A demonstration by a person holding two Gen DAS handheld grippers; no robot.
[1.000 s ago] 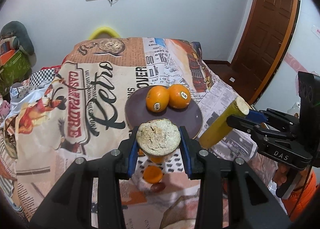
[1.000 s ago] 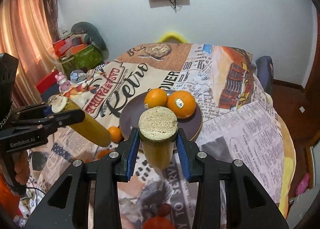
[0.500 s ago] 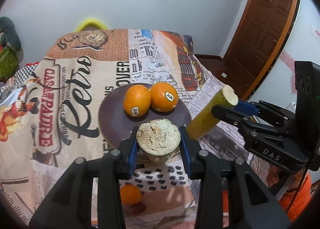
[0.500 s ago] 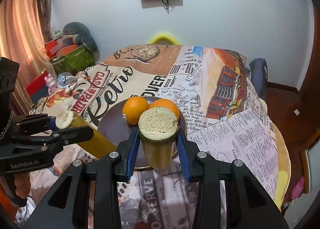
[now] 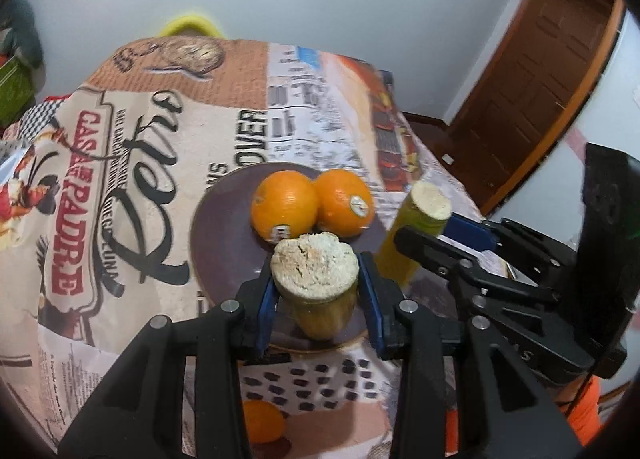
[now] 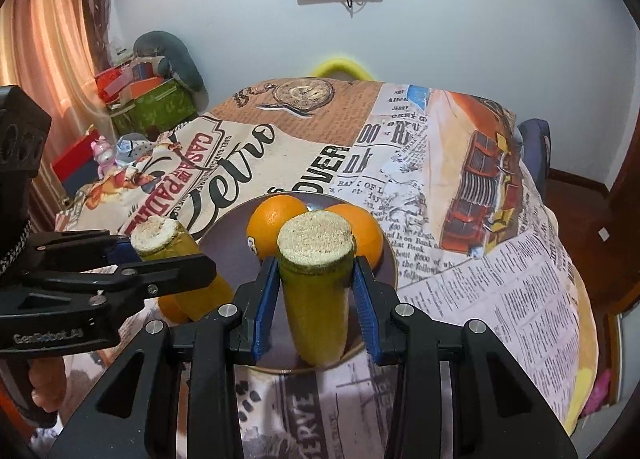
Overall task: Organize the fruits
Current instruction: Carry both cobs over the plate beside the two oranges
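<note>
The left tongs (image 5: 318,299) are clamped on a yellow-green cut fruit piece (image 5: 316,279), probably a plantain or banana section, pale cut face turned up toward the camera and the body hanging below the pads, over the near rim of the dark plate (image 5: 224,239). It is gripped near its top end, apparently so the lower end can meet the plate first when it is set down. Just beyond these tongs two oranges (image 5: 286,205) sit touching each other on the plate, each with a small sticker, which suggests the plate is where the fruit is being gathered. A loose orange fruit (image 5: 260,421) lies on the printed tablecloth (image 5: 120,179) below and behind the left tongs, off the plate, likely awaiting its turn. To the right, the right tongs (image 6: 316,299) grip a second, longer cut piece (image 6: 316,291) the same way, upright with its pale face up, its lower end over the near edge of the plate (image 6: 224,235) and the oranges (image 6: 276,219) directly beyond it. Both pieces hang side by side but apart, neither visibly resting on the plate; judging by this, both are about to be put down in front of the oranges.
</note>
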